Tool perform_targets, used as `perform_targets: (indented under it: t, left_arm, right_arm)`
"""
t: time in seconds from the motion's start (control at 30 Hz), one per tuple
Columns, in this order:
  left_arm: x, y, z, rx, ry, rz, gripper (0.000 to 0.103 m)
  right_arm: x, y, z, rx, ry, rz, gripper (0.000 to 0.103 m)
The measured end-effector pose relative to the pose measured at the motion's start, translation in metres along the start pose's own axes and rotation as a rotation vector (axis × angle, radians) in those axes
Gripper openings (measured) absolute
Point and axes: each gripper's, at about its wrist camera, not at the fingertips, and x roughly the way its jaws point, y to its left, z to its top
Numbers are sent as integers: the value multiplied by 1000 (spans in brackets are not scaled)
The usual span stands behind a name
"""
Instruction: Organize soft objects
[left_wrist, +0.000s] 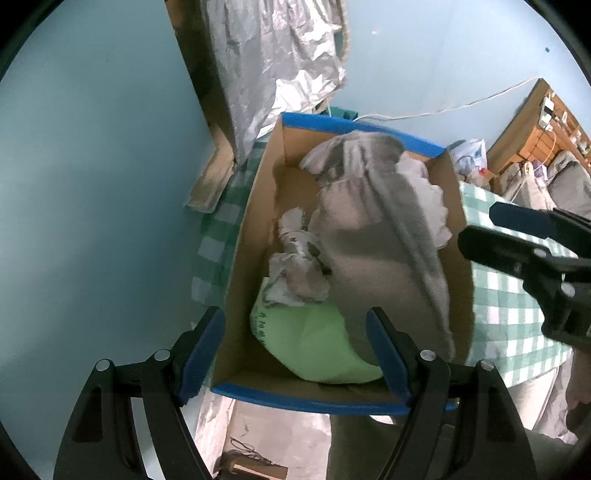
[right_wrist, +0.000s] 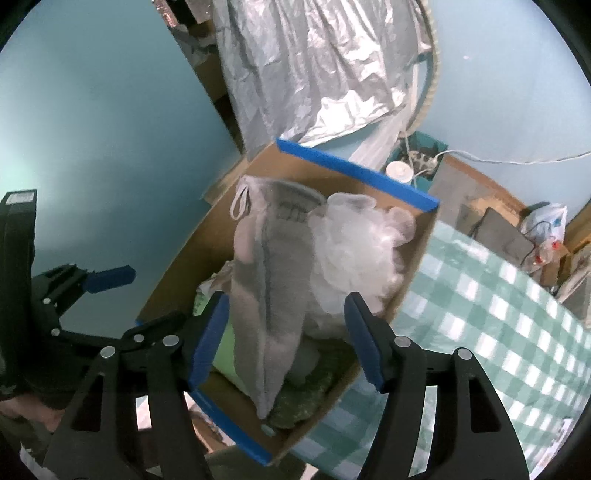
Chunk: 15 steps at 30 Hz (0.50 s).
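A cardboard box (left_wrist: 255, 206) with blue tape along its rim sat at the edge of a surface covered in a green-and-white checked cloth (right_wrist: 491, 306), and the soft things were already piled inside it. On top lay a long grey cloth (right_wrist: 273, 291) with a small hanging loop at its far end, draped lengthwise over the heap; beside it, toward the far right corner, sat a white mesh bath puff (right_wrist: 358, 243), and nearer the left wall a crumpled whitish rag (left_wrist: 295, 266) rested on a pale green bag (left_wrist: 314, 343). The right gripper (right_wrist: 284, 336) hung above the near end of the grey cloth with its jaws spread and nothing pressed between them; the cloth lay below them, seemingly free. The left gripper (left_wrist: 295, 350) hovered over the near left corner of the box, its jaws also spread wide and empty, straddling the box wall. The grey cloth looked light and limp, so it would likely sag and fold wherever it was lifted; a pinch on a bunched fold near its middle, or at the hemmed end by the loop, seemed the surest hold. The puff appeared springy and almost weightless, easy to take anywhere but liable to snag on the jaws. The green bag might be slick, so its gathered edge would probably serve better than its smooth face.
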Motion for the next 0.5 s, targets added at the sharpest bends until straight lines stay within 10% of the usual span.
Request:
perform_targets:
  t: [0.5]
  left_arm:
    - [-54,-19,0,-44,-134,12,88]
  right_arm:
    - [-59,-19,4,55,-54,-46,68]
